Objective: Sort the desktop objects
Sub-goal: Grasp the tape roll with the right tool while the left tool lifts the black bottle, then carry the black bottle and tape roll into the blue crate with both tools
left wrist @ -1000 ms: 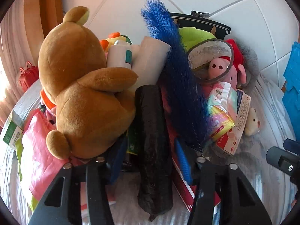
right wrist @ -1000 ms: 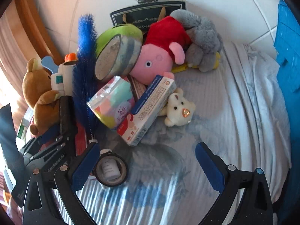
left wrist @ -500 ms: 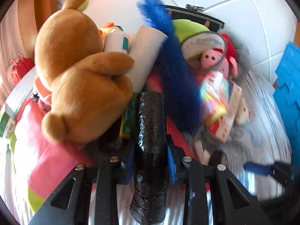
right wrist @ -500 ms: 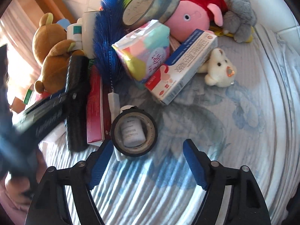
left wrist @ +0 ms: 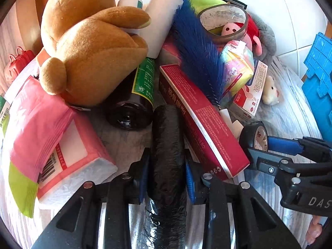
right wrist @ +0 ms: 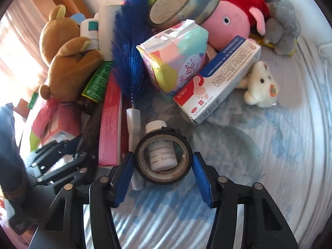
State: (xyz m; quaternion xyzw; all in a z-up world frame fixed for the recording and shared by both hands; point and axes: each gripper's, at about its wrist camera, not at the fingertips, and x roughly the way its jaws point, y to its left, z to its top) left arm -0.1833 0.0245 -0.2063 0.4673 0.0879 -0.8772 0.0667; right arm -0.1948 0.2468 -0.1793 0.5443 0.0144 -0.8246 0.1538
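Left gripper: both blue pads press against a black plastic-wrapped roll, which runs lengthwise between the fingers and rests on the striped cloth.

Right gripper: the pads sit on either side of a black tape roll. The roll stands nearly on edge on the cloth, with a small white bottle showing through its core. Whether the pads actually touch the roll cannot be told — they are just beside it on both sides.

Just beyond the black plastic-wrapped roll:
- a long red box, lying slantwise to the right of the roll
- a dark bottle with a green label, lying to the left
- a pink tissue pack, further left

Behind these, a brown plush bear leans over the bottle. A blue feather duster lies with its handle toward the tape roll.

Farther back — a pastel tissue pack, a white-and-blue box, a small white plush, a wide tape ring and a pink pig plush.
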